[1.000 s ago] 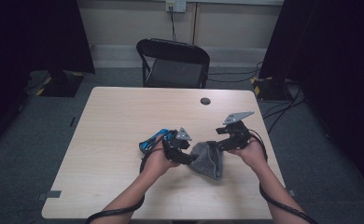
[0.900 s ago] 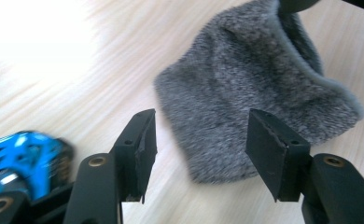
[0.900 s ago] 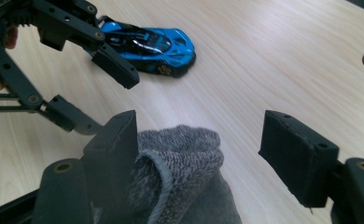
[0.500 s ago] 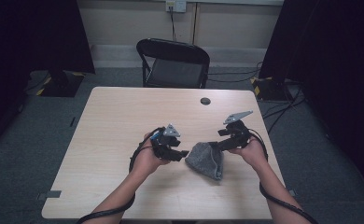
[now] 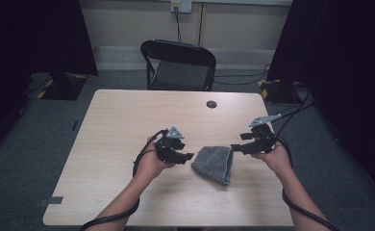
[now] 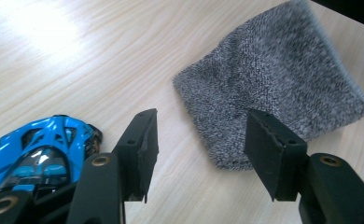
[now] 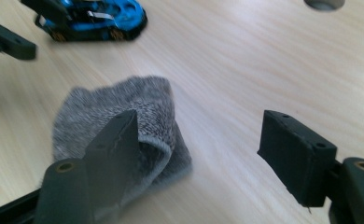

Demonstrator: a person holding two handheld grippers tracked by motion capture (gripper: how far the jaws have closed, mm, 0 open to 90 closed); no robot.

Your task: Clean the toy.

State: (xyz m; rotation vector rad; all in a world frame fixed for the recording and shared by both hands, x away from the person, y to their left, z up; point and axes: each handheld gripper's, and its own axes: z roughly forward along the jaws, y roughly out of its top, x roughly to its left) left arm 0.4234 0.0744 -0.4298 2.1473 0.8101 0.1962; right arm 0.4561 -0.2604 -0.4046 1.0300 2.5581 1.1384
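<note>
A grey knitted cloth (image 5: 214, 164), shaped like a small cap, lies flat on the wooden table (image 5: 128, 120) between my two grippers. My left gripper (image 5: 187, 156) is just left of it, open, with nothing between its pads. In the left gripper view the cloth (image 6: 269, 79) lies past the jaw tips of the left gripper (image 6: 203, 154), and a blue toy car (image 6: 40, 149) sits beside the left jaw. My right gripper (image 5: 236, 147) hovers open at the cloth's right edge. The right gripper view has the cloth (image 7: 124, 107) by the left jaw of the right gripper (image 7: 203, 154) and the car (image 7: 96, 16) farther off.
A black folding chair (image 5: 181, 67) stands behind the table's far edge. A small round dark hole (image 5: 211, 104) sits in the tabletop near that edge. Cables (image 5: 291, 202) trail from both grippers along the person's forearms. Bare wood extends left and toward the front.
Both grippers were at the bunched-up cloth a second ago. The right gripper has drawn away to the right, and the cloth now lies flat and free on the table.
</note>
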